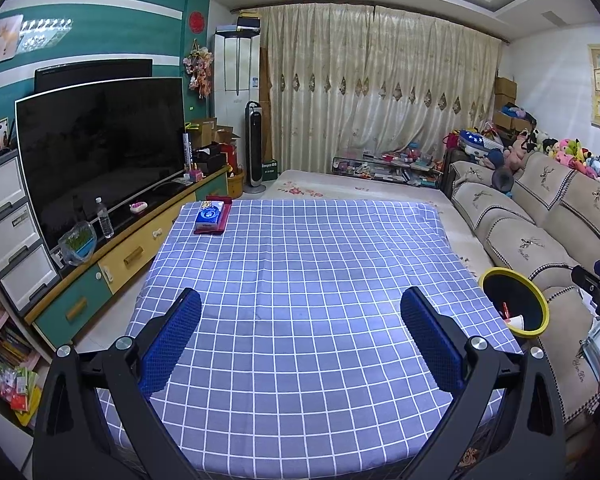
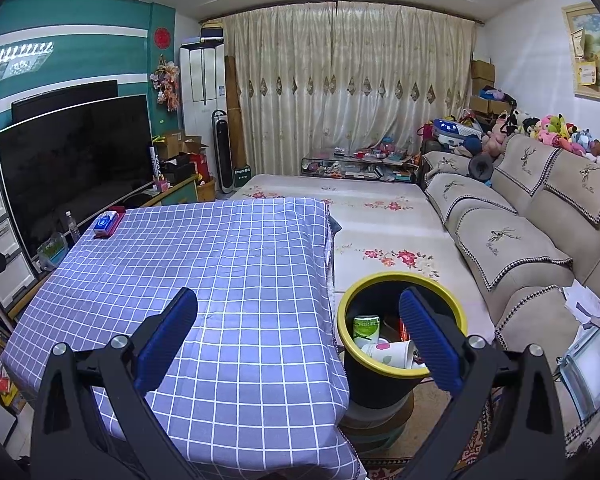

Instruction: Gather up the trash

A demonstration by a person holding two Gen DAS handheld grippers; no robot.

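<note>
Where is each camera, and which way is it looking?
Left wrist: sits on the left gripper, looks across the checked table at the curtains; its own open fingers show, the other gripper at far right.
Right wrist: sits on the right gripper, over the table's right edge and the bin; open fingers show.
Shared: table, bin, tissue pack, TV, sofa.

Your left tongs (image 1: 300, 336) spread wide, blue pads empty, low in the frame; your right tongs (image 2: 298, 336) likewise agape and empty.
</note>
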